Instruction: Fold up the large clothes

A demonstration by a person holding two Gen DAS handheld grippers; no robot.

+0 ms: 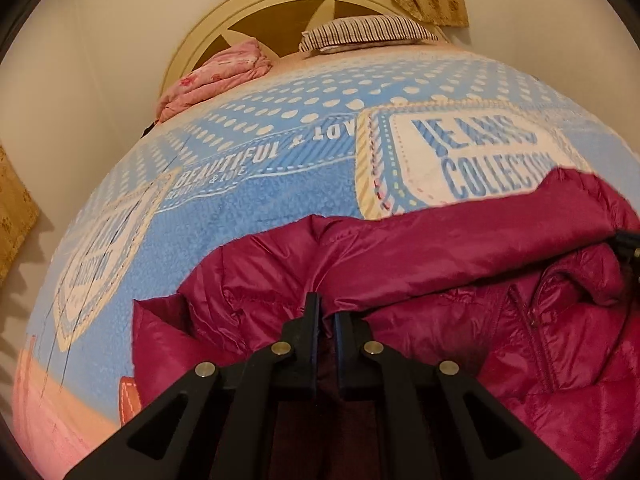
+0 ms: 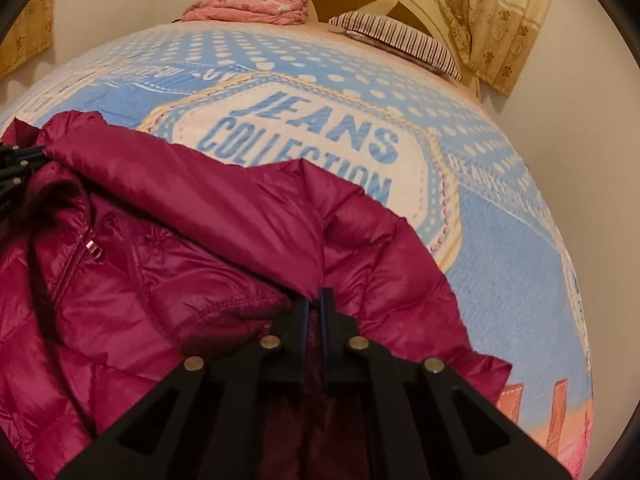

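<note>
A magenta quilted puffer jacket (image 1: 400, 264) lies on a blue printed blanket on the bed. My left gripper (image 1: 326, 312) is shut on a fold of the jacket's edge, lifting it. In the right wrist view the jacket (image 2: 180, 240) fills the left and middle, with its zipper pull (image 2: 93, 247) showing. My right gripper (image 2: 316, 300) is shut on another part of the same jacket edge. The stretch of fabric between the two grippers is folded over the jacket body. The left gripper shows at the right wrist view's left edge (image 2: 16, 168).
The blue blanket (image 1: 248, 200) with "JEANS COLLECTION" print covers the bed. A pink folded cloth (image 1: 216, 76) and a striped pillow (image 1: 360, 32) lie by the cream headboard (image 1: 256, 4). Patterned curtains (image 2: 496, 20) hang behind. Walls flank the bed.
</note>
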